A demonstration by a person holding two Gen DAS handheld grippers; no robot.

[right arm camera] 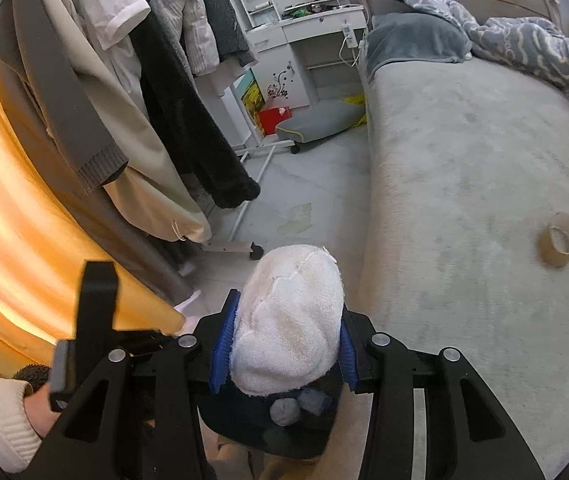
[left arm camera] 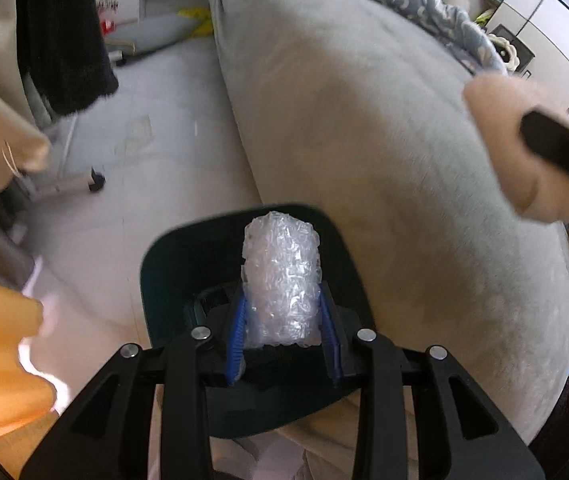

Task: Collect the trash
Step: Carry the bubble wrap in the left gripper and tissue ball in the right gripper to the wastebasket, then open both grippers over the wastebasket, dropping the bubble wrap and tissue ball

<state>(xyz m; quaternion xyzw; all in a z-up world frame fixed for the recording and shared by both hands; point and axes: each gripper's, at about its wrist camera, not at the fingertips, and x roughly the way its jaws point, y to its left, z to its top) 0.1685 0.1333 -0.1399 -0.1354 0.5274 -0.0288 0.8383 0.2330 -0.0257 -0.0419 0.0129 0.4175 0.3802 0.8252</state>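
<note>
While the left gripper (left arm camera: 284, 320) clamps bubble wrap (left arm camera: 282, 276) above the bin (left arm camera: 156, 264), the right gripper (right arm camera: 284, 344) clamps a cloth (right arm camera: 290, 316).

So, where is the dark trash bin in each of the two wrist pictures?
Left wrist view: the dark trash bin sits low in the centre, behind the bubble wrap in the left gripper.
Right wrist view: the bin shows at the bottom centre, mostly hidden behind the white cloth wad.
Shared landmark: the grey bed.
</note>
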